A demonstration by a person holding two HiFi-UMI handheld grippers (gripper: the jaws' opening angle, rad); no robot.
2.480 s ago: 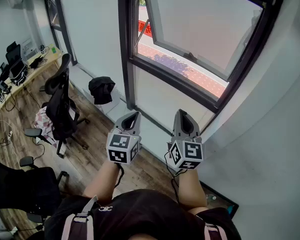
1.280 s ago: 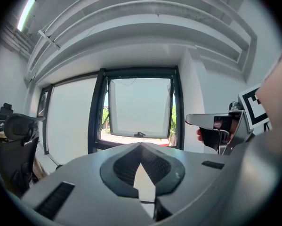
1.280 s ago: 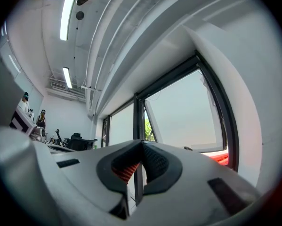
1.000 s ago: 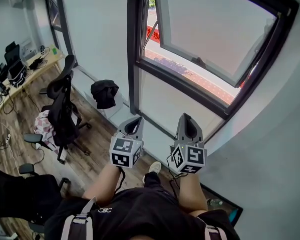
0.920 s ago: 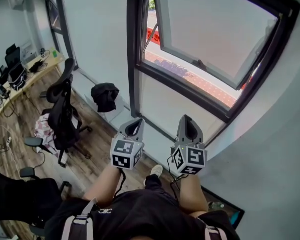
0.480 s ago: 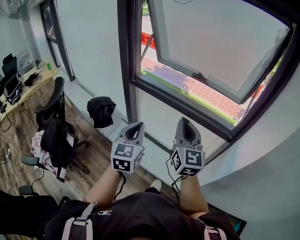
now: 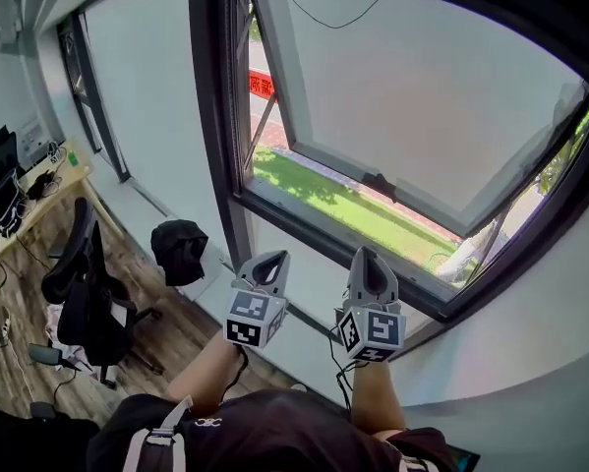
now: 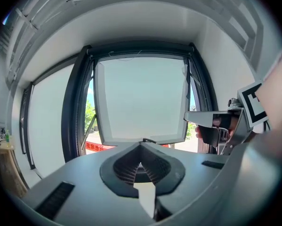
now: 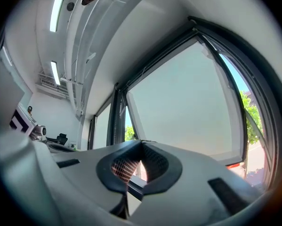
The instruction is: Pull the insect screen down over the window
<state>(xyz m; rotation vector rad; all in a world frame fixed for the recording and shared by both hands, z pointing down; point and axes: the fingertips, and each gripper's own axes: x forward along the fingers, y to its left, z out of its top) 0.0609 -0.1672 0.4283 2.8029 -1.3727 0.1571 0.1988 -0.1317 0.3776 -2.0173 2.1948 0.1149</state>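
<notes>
A dark-framed window (image 7: 225, 165) fills the wall ahead, its sash (image 7: 422, 96) swung outward from the top, with a handle (image 7: 380, 185) on its lower rail. No screen is drawn over the opening; a thin cord (image 7: 323, 13) hangs near the top. My left gripper (image 7: 271, 261) and right gripper (image 7: 370, 257) are side by side just below the sill, both shut and empty, pointing at the window. In the left gripper view the left gripper (image 8: 141, 145) faces the sash (image 8: 141, 100), with the right gripper (image 8: 211, 121) beside it. In the right gripper view the right gripper (image 9: 141, 144) aims at the pane (image 9: 188, 107).
A black bundle (image 7: 179, 249) lies on the low ledge left of the window. Office chairs (image 7: 78, 293) and a cluttered desk (image 7: 19, 180) stand on the wooden floor at left. A plain white wall (image 7: 540, 362) runs along the right.
The view has swung upward and closer to the window, so more of the sash and the lawn outside shows. Both grippers stay side by side and shut.
</notes>
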